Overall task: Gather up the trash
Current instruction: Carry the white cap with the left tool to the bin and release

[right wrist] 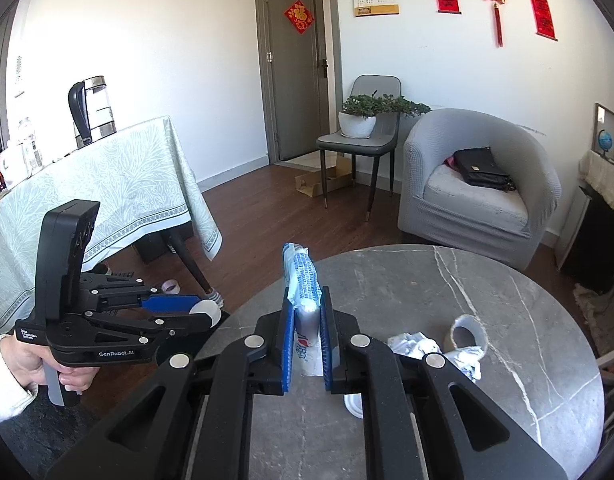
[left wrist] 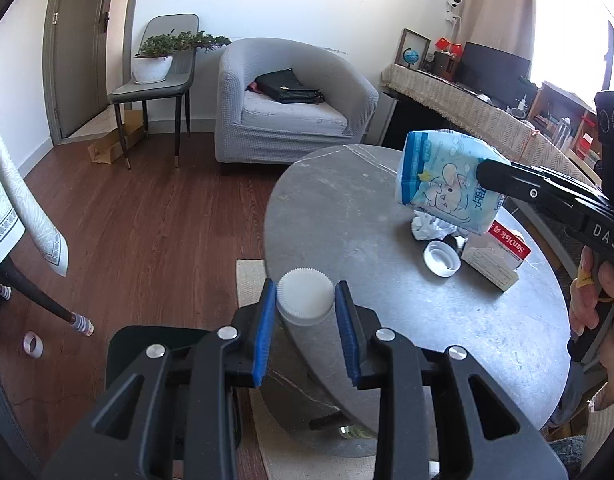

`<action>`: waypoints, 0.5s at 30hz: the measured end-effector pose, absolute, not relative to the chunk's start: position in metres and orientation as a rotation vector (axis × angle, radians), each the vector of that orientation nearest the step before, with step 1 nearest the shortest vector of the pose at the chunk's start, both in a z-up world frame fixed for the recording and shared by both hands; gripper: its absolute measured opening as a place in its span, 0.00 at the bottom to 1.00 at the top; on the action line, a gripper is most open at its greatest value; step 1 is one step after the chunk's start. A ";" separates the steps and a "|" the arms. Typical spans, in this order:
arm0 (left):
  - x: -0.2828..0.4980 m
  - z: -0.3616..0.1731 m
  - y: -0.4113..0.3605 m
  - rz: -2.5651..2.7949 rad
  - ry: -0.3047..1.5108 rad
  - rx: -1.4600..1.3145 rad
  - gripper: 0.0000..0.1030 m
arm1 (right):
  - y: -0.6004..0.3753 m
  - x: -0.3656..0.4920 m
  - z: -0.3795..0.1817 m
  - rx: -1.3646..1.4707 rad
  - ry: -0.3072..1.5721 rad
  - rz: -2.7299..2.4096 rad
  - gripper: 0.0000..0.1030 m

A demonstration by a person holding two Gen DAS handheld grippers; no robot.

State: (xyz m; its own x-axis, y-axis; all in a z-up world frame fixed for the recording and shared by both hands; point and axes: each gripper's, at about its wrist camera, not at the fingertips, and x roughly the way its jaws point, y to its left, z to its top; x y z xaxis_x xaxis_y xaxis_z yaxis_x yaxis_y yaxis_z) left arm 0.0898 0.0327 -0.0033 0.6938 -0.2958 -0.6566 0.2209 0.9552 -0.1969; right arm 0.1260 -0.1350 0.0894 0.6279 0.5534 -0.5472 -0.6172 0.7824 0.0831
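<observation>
My left gripper (left wrist: 305,292) is shut on a small plastic bottle with a white ribbed cap (left wrist: 305,296), held just off the near left edge of the round grey marble table (left wrist: 347,208). My right gripper (right wrist: 305,296) is shut on a flat blue tissue packet (right wrist: 301,276), lifted above the table. The left wrist view shows that packet (left wrist: 439,188) at the right gripper's fingertips (left wrist: 485,172). On the table lie a crumpled white paper (left wrist: 427,227), a white lid (left wrist: 442,259) and a SanDisk box (left wrist: 497,258). The left gripper (right wrist: 205,312) shows at left in the right wrist view.
A tape roll (right wrist: 467,334) stands by the crumpled paper (right wrist: 417,344). A grey armchair (left wrist: 291,108) with a black bag is behind the table. A cloth-covered table (right wrist: 107,176) stands at left, a chair with a potted plant (left wrist: 153,68) by the door. Another tape roll (left wrist: 33,344) lies on the wood floor.
</observation>
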 end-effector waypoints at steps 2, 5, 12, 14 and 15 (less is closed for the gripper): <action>0.089 -0.004 0.046 -0.266 0.751 -0.108 0.31 | -0.122 0.128 0.089 -0.115 0.589 0.689 0.11; 0.087 -0.005 0.069 -0.228 0.756 -0.113 0.31 | -0.107 0.132 0.090 -0.097 0.589 0.718 0.11; 0.083 -0.022 0.125 -0.139 0.820 -0.131 0.31 | -0.060 0.139 0.086 -0.088 0.609 0.776 0.11; 0.083 -0.030 0.139 -0.111 0.855 -0.127 0.31 | -0.044 0.142 0.084 -0.093 0.623 0.788 0.11; 0.083 -0.033 0.144 -0.101 0.870 -0.127 0.31 | -0.037 0.143 0.083 -0.094 0.627 0.796 0.11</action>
